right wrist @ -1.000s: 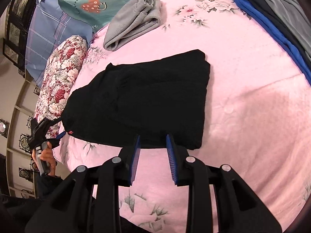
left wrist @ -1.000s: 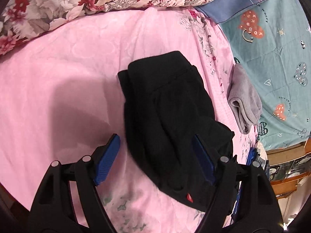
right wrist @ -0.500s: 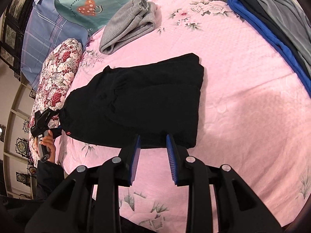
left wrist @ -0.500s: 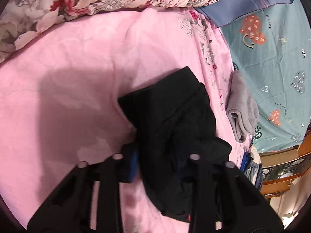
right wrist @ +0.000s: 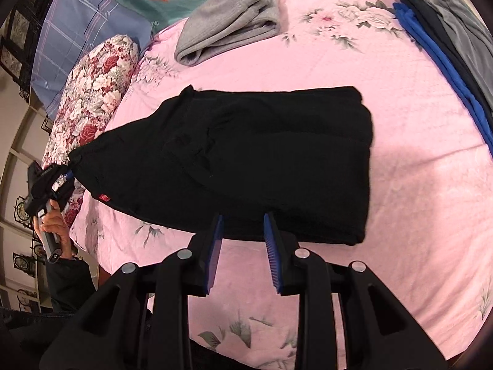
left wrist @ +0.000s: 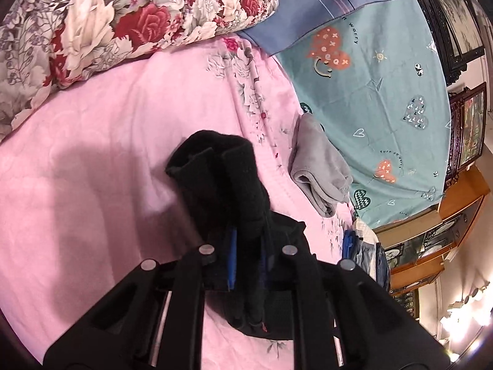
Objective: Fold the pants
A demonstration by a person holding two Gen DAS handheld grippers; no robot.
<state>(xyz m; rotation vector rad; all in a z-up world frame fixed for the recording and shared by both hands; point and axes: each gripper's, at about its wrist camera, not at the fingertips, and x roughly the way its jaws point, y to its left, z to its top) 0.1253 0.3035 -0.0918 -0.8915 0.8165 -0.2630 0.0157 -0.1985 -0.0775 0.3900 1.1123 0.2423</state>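
- One pair of black pants (right wrist: 246, 160) lies on the pink bedspread (right wrist: 416, 185), part-folded, just ahead of the right gripper (right wrist: 242, 246).
- Left gripper (left wrist: 246, 256): pressed together, pinching one end of the pants, lifted off the bed.
- Right gripper: fingers spread, empty, at the near edge of the cloth.
- Step, by my read: final fold-over. Next move calls for carrying the lifted end across w/o dragging the rest.
- Count: 1 grey folded garment (right wrist: 228, 34) beyond the pants; 1 stack of clothes (right wrist: 443, 40) far right; 1 floral pillow (left wrist: 123, 24).
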